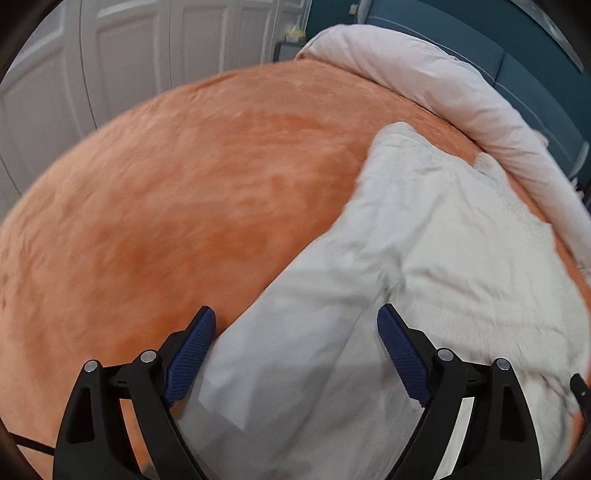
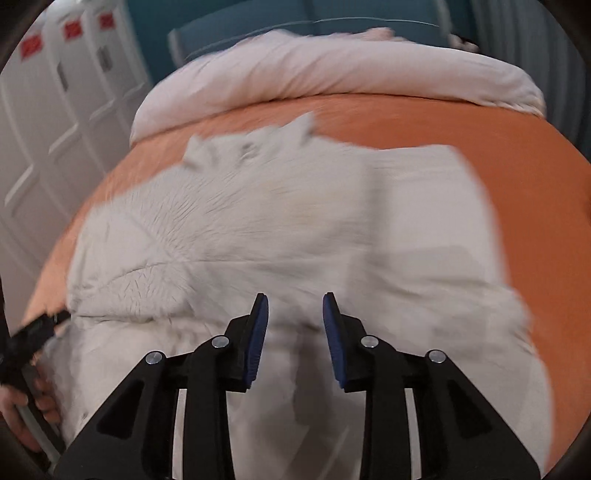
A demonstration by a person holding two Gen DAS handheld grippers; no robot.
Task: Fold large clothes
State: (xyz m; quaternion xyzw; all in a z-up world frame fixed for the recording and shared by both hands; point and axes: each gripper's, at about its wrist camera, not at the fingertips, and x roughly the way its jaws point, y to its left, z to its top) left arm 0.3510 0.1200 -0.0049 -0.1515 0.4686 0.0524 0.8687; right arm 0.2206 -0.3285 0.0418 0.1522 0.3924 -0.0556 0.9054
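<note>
A large white fluffy garment (image 1: pixel 436 236) lies spread on an orange bedspread (image 1: pixel 177 206). In the left wrist view my left gripper (image 1: pixel 295 325) is open wide, its blue pads (image 1: pixel 188 354) straddling the garment's smooth near-left part just above it. In the right wrist view the garment (image 2: pixel 258 229) fills the middle, furry at the left and smooth at the right. My right gripper (image 2: pixel 295 310) is open and empty above the garment's near edge. The left gripper and a hand (image 2: pixel 22 369) show at that view's left edge.
A rolled pale pink duvet (image 2: pixel 332 70) lies along the far side of the bed (image 2: pixel 535 206), in front of a teal headboard (image 2: pixel 258 26). White wardrobe doors (image 1: pixel 110 66) stand beyond the bed's left side.
</note>
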